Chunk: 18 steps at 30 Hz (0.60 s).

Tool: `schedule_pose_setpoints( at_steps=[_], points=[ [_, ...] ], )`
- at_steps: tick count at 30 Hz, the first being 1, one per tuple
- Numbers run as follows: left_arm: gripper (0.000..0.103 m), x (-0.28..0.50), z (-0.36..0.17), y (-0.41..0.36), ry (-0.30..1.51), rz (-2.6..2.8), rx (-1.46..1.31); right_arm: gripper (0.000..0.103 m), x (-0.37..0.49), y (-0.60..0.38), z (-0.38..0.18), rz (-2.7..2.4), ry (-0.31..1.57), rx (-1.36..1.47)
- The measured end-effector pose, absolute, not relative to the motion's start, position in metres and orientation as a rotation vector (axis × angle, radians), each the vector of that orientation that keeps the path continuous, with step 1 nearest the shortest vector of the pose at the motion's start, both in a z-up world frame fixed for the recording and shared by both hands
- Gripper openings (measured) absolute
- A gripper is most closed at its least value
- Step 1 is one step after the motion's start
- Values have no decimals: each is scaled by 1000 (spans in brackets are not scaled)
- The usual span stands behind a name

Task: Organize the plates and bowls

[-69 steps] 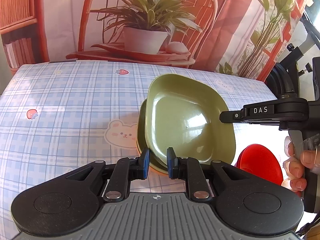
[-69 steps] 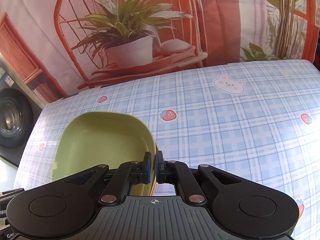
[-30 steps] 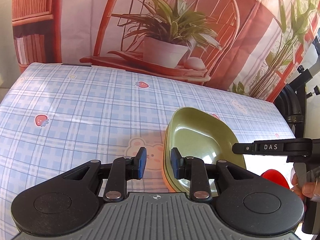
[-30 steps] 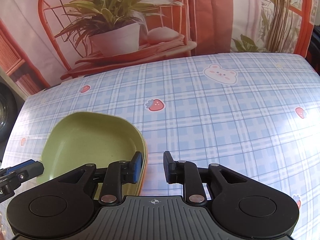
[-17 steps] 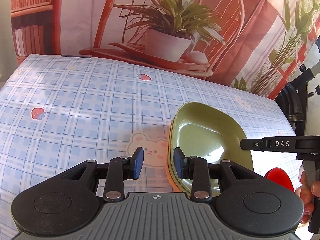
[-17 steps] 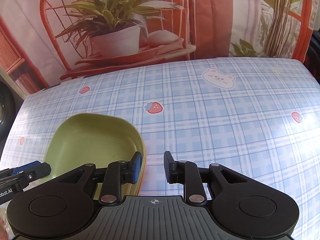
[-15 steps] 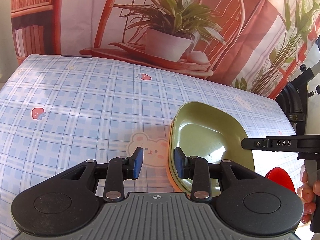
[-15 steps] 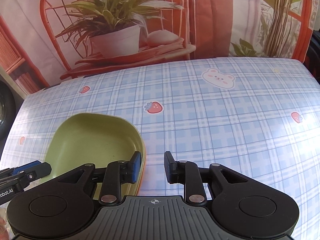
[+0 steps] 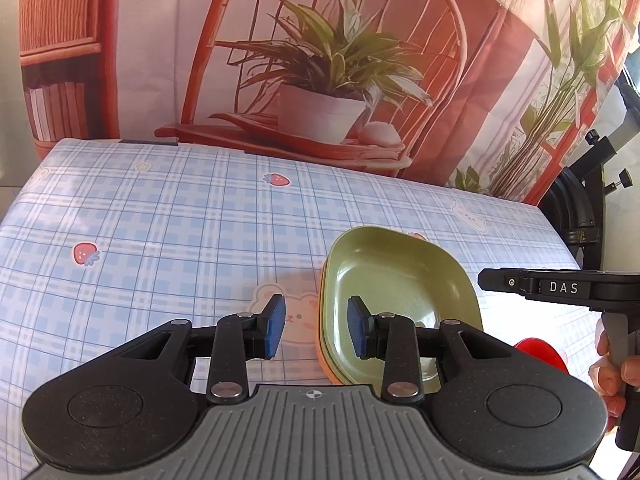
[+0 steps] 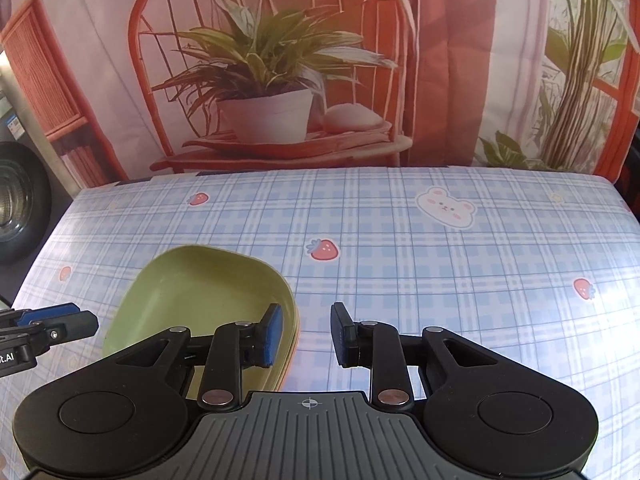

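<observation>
A stack of green squarish bowls [image 9: 400, 280] rests on an orange dish [image 9: 322, 346] on the checked tablecloth. My left gripper [image 9: 316, 326] is open at the stack's left rim, one pad over the bowl and one over the cloth, neither pressing. In the right wrist view the green stack [image 10: 200, 292] lies lower left. My right gripper [image 10: 306, 332] is open and its jaws are opening, with the bowl's right rim between them untouched. A finger [image 9: 520, 284] of the right gripper reaches in from the right, and the left gripper's fingers [image 10: 52, 322] show at the left edge.
A red round dish [image 9: 540, 354] lies at the table's right edge near the person's hand [image 9: 612, 376]. A printed backdrop of a chair and a potted plant [image 10: 264, 80] hangs behind the table. Black stand hardware [image 9: 580, 208] is at the far right.
Both grippers were shut on a tilted green bowl; it now lies flat on the stack, let go. Since then both jaws widened a little and the right gripper rose slightly.
</observation>
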<state>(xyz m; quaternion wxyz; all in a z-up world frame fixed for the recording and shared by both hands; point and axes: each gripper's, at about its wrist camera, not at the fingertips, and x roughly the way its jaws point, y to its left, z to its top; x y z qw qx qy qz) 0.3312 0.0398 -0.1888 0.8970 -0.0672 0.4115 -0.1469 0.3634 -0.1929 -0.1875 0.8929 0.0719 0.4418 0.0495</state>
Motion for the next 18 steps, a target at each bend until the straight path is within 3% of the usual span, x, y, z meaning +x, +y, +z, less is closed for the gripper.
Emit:
schedule_pose_setpoints(
  at_steps=[8,18],
  points=[
    [36,292,-160,8,792,-387,-101,24,324,-192,-178,184,809,-17],
    [36,254,-177,-34,832,-442,-128,28,268,-226,-180,171,719,84]
  ],
)
